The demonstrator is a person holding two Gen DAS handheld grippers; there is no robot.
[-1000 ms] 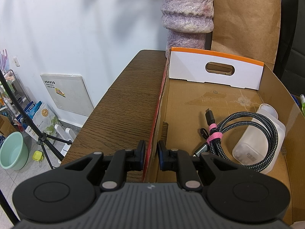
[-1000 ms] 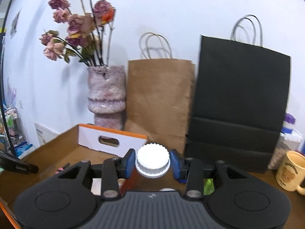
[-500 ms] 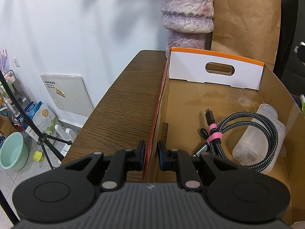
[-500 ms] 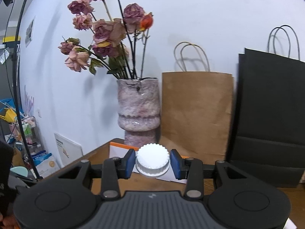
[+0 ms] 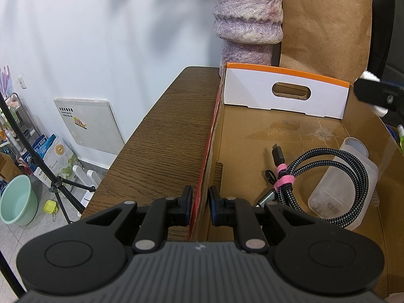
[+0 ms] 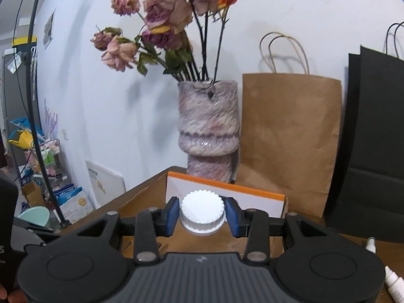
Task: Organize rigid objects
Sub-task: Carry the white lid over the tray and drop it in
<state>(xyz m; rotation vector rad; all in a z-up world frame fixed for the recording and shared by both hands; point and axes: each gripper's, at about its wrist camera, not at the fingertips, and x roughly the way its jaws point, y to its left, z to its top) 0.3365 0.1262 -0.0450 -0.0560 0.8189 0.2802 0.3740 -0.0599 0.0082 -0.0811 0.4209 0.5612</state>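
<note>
- Brown wood-grain table scene: white ribbed round cap pinched in right gripper, now swung over open cardboard box.
- Left gripper clamps box's side wall; drop-off looks next.
- Braided cable w/ translucent plastic bottle already inside.

A mottled pink and grey ceramic vase of wilted roses stands at the far edge of the dark wood-grain tabletop, near its far left corner. Just beside it to the right a brown paper carrier bag leans at the white wall, then a black paper bag. Down on the floor off the left edge sit a pale green plastic basin and a black tripod stand.
</note>
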